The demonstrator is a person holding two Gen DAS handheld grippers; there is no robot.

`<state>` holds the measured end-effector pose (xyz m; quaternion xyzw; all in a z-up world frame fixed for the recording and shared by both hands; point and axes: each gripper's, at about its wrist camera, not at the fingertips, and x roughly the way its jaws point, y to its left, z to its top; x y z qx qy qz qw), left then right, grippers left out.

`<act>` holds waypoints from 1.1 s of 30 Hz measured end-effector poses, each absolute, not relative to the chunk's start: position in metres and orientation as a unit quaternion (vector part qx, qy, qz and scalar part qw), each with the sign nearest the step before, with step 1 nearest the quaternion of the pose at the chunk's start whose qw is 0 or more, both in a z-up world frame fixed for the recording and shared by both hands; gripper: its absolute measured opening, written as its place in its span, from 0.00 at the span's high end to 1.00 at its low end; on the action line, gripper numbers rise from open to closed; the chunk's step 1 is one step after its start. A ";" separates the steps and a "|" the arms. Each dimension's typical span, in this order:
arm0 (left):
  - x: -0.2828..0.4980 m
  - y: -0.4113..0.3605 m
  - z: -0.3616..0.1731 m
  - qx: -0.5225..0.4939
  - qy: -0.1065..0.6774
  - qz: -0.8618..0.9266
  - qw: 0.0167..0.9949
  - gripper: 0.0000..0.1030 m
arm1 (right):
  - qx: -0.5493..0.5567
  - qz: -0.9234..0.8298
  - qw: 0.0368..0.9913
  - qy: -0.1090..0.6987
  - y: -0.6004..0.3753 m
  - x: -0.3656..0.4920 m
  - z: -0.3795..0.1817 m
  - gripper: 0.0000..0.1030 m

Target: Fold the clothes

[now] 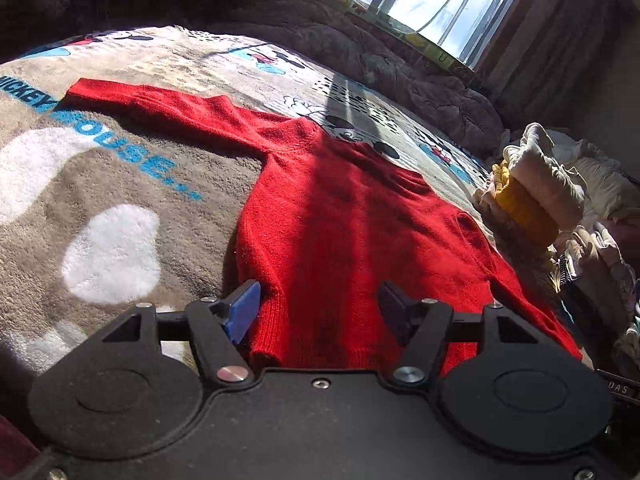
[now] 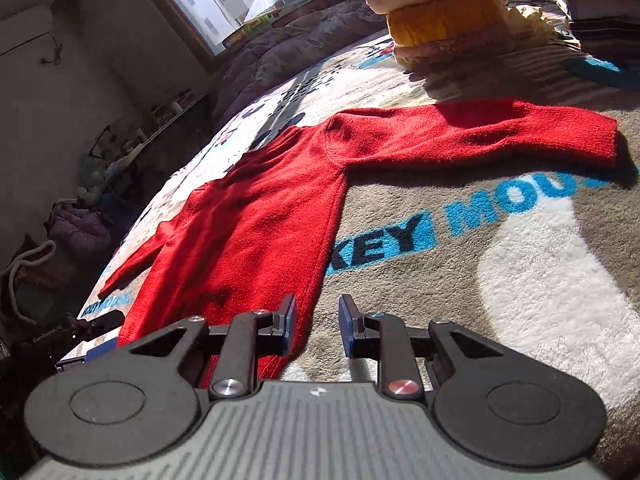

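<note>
Currently the red sweater (image 1: 340,216) lies flat on the bed blanket (image 1: 132,184), sleeves outstretched; left tongs (image 1: 318,308) spread above its hem, right tongs (image 2: 317,326) slightly parted, both gripping nothing

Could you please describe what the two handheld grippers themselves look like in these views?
Both are black, with round hinge discs, silver bolts and blue finger pads. The left gripper has a smooth black body; the right gripper has a ribbed grey body and one red bolt.

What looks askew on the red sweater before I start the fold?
Nothing stands out. The red sweater lies flat on the blanket, sleeves spread out sideways. Both the left gripper and the right gripper are open and empty.
</note>
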<state>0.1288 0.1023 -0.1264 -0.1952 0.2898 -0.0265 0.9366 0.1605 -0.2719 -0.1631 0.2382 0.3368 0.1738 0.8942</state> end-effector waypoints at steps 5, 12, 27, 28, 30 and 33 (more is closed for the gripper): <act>0.163 0.047 -0.113 -0.102 0.294 -0.093 0.946 0.38 | 0.224 0.167 0.907 0.316 -0.283 0.198 -0.148 0.75; 0.181 0.055 -0.128 -0.061 0.349 -0.029 0.935 0.38 | 0.224 0.177 0.907 0.308 -0.281 0.276 -0.128 0.75; 0.138 0.152 -0.106 -0.248 0.335 0.067 0.906 0.46 | 0.222 0.184 0.884 0.368 -0.280 0.366 -0.144 0.75; 0.146 0.145 -0.104 -0.246 0.336 0.049 0.908 0.45 | 0.222 0.184 0.883 0.370 -0.278 0.371 -0.144 0.75; 0.171 0.125 -0.099 -0.234 0.337 0.003 0.912 0.42 | 0.221 0.188 0.881 0.374 -0.271 0.383 -0.144 0.75; 0.205 0.100 -0.096 -0.231 0.328 -0.052 0.915 0.37 | 0.222 0.193 0.879 0.376 -0.260 0.400 -0.143 0.75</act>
